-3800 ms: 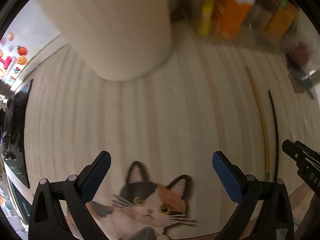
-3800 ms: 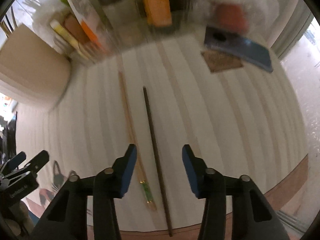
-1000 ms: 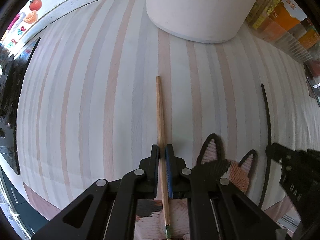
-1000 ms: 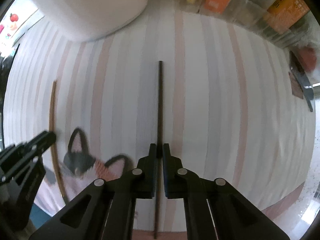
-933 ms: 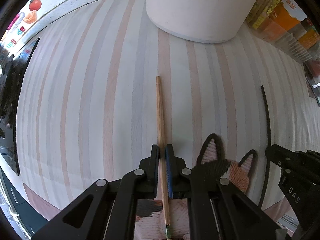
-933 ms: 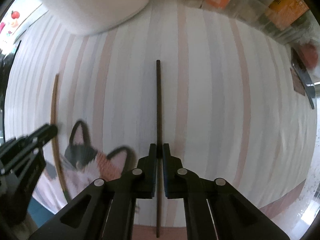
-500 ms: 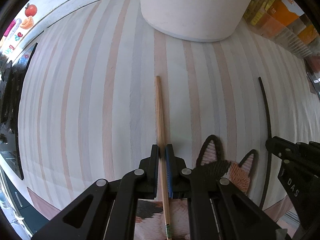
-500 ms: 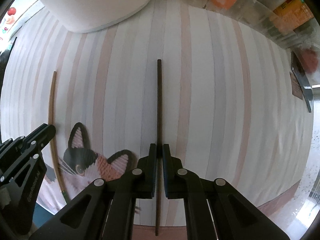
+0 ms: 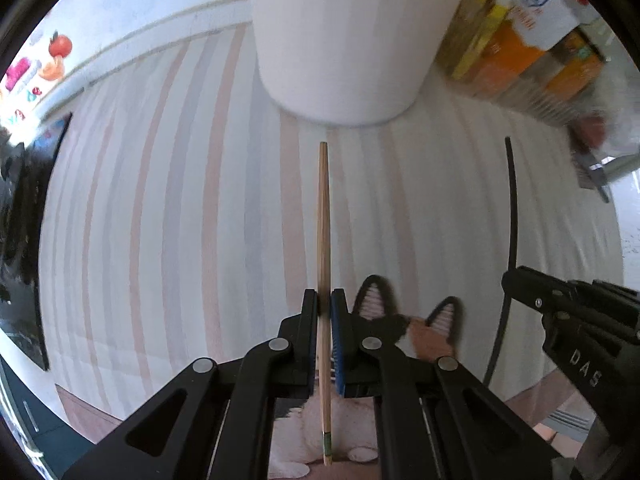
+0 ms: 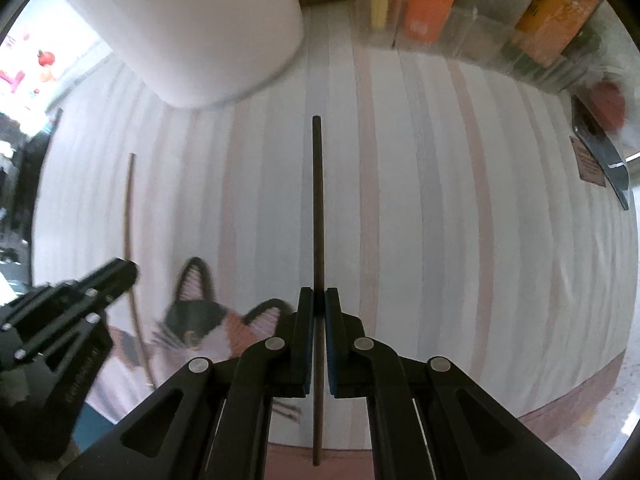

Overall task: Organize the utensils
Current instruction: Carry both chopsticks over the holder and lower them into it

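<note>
Wooden chopstick (image 9: 323, 220) clamped in left gripper (image 9: 325, 312), dark chopstick (image 10: 318, 200) in right gripper (image 10: 319, 308)

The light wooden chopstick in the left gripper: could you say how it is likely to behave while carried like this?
The wooden chopstick looks straight and thin, so probably stiff and light. The left gripper pinches it at one narrow spot with long lengths either side, so it may pivot. If dropped on the striped cloth, it might roll.

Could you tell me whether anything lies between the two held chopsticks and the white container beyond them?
Nothing visible does. The left gripper is shut on the light chopstick and the right gripper on the dark chopstick; only bare striped cloth shows between their tips and the white container.
</note>
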The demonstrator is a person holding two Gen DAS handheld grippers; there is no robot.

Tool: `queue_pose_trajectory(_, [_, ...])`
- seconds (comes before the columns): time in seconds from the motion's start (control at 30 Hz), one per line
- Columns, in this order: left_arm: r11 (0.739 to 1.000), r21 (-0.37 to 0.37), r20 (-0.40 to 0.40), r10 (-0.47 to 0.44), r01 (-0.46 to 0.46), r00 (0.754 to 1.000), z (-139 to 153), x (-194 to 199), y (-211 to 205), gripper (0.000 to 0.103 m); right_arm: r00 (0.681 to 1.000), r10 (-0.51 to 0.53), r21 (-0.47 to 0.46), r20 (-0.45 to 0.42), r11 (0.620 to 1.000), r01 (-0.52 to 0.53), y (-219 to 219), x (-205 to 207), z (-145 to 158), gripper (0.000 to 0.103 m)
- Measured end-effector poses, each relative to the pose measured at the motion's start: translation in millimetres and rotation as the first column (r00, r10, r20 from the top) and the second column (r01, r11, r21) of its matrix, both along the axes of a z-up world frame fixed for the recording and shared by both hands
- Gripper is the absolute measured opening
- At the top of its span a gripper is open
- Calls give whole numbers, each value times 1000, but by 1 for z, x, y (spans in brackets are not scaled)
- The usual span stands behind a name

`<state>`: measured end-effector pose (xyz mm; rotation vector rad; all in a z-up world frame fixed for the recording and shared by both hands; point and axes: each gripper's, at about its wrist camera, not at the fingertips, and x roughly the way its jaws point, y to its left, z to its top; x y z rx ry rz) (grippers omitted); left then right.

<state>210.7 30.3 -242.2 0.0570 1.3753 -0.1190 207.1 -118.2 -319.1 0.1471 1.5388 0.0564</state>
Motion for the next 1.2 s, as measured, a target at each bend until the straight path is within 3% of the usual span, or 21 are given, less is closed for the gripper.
queue_pose_trajectory(0.3, [999,-30,139,-9,13,990,63,-8,-1,4,994,-26,79,111,997,17,-20,-4,64,5])
queue_pose_trajectory(0.53, [999,-40,304,-12,25,953,131,-1,-2,4,968,-48,113,247,993,21,-34,8,114,5])
queue_pose_trajectory(0.77, [987,-143,483,12,66,875,232,12,-10,4,897,-76,151,436,989,11,-49,35,200,5])
queue_pose_trajectory(0.93, [973,-218,577,62,80,815,299,51,-11,4,830,-91,175,551,984,-8,-63,62,272,5])
queue_pose_trajectory(1.03, [976,-212,628,92,56,773,324,78,-9,4,789,-85,175,609,984,-30,-65,82,314,5])
queue_pose_trajectory(1.2, [979,-205,659,138,0,739,333,120,-1,4,752,-63,165,656,984,-61,-58,119,351,5])
